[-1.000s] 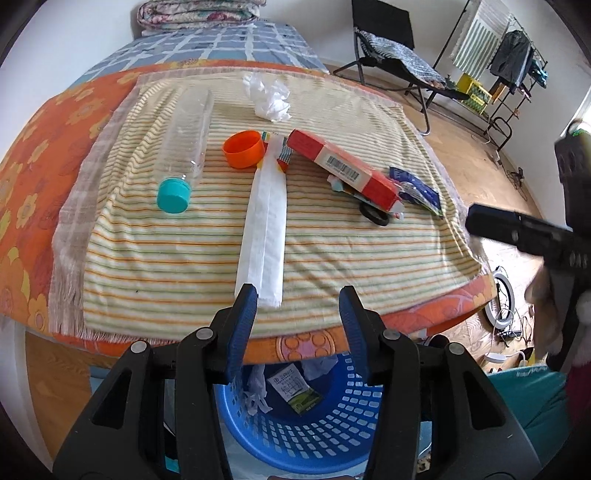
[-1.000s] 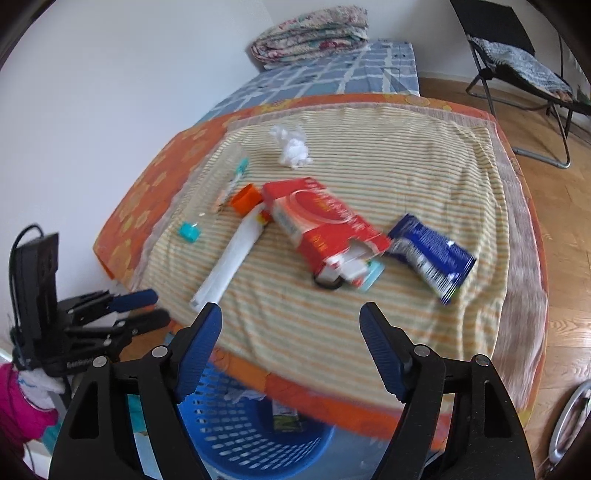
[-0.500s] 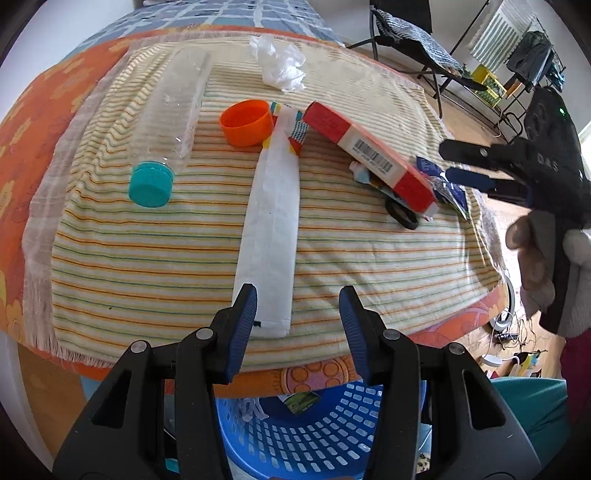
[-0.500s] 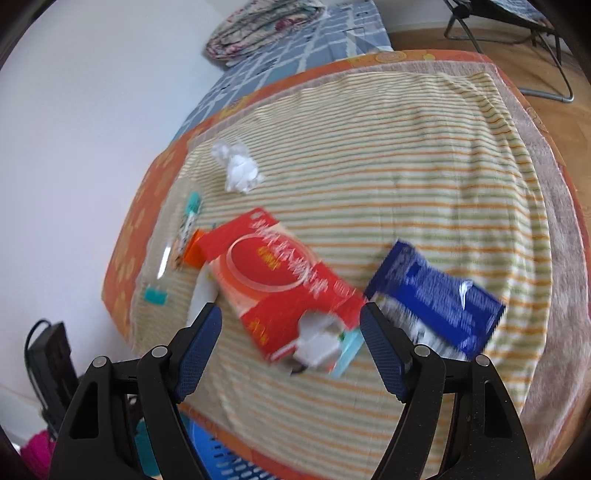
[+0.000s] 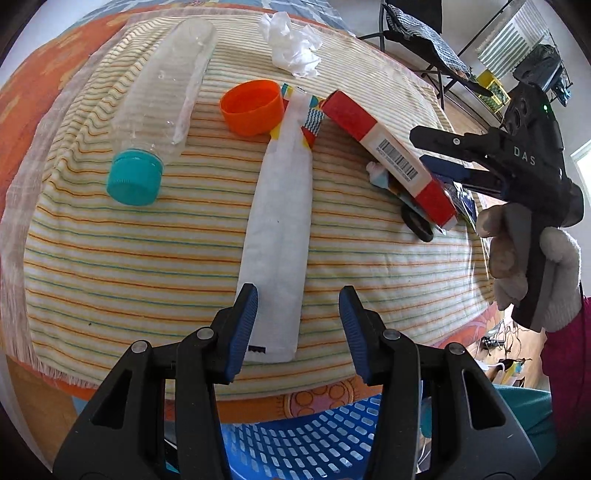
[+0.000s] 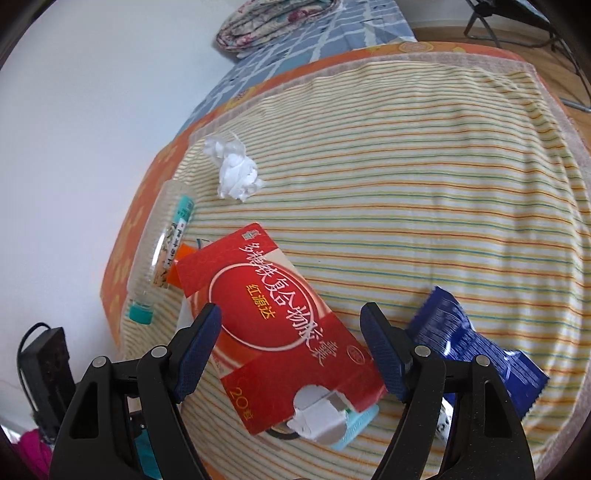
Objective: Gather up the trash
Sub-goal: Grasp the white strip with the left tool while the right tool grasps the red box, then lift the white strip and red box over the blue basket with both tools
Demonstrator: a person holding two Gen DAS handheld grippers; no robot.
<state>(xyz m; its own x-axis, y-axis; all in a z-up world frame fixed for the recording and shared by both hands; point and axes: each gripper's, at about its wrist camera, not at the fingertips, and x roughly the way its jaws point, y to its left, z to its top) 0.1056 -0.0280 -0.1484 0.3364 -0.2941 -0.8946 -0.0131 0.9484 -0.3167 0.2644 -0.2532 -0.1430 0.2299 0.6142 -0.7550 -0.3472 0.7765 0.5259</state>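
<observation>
Trash lies on a striped cloth [image 5: 147, 236]. My left gripper [image 5: 298, 319] is open, its fingers astride the near end of a long white paper wrapper [image 5: 280, 229]. My right gripper [image 6: 291, 347] is open, straddling a red box [image 6: 280, 317] from above; the box also shows in the left wrist view [image 5: 391, 158], with the right gripper [image 5: 443, 155] beside it. A clear bottle with a teal cap [image 5: 162, 107], an orange cap [image 5: 251, 107], a crumpled white tissue [image 5: 291, 51] and a blue snack wrapper [image 6: 476, 354] lie around.
A blue laundry basket [image 5: 295, 439] sits below the table's near edge. A black ring [image 5: 417, 225] and a light blue item [image 6: 354, 428] lie under the red box. A folding chair [image 5: 417, 33] and a drying rack stand on the wooden floor beyond.
Both grippers have moved forward over the table. The left now reaches the white wrapper's near end; the right has come down around the red box. Both stay open.
</observation>
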